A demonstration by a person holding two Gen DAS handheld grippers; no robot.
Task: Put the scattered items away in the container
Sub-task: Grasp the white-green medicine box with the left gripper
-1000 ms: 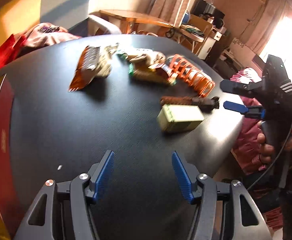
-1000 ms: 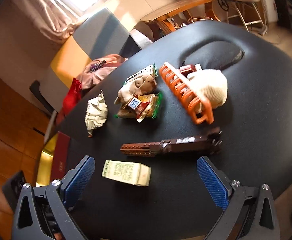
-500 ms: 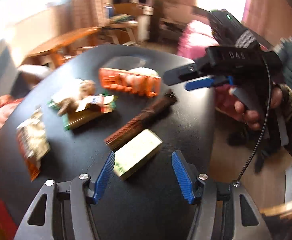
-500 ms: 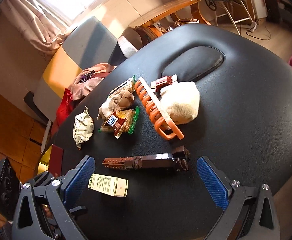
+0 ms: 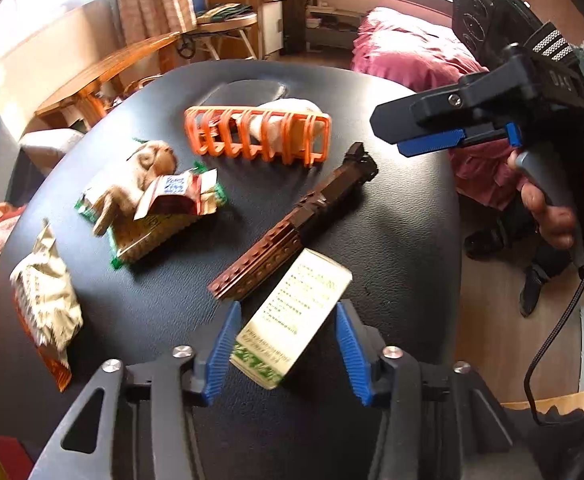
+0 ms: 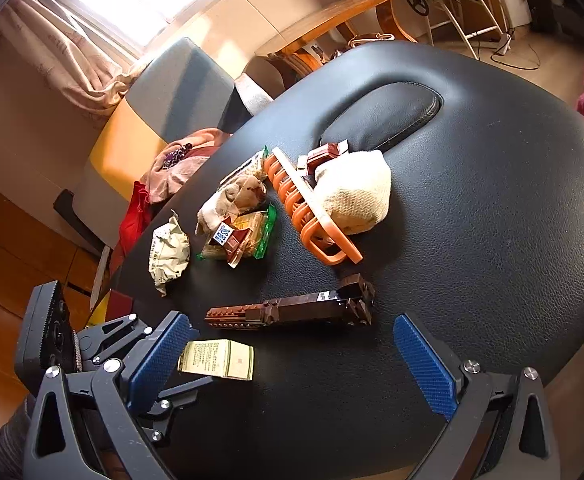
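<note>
A cream carton (image 5: 295, 316) is framed between the blue pads of the left claw (image 5: 288, 344), whose jaws have just been closing, gaps showing either side. A brown brick stick (image 5: 292, 224) and orange basket (image 5: 258, 134) are seen beyond on the black table (image 5: 391, 220).

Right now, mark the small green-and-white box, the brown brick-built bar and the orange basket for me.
small green-and-white box (image 5: 295, 316), left wrist view, on its printed top face.
brown brick-built bar (image 6: 292, 311), right wrist view, on the middle of its length.
orange basket (image 5: 258, 136), left wrist view, on its slatted side wall.
</note>
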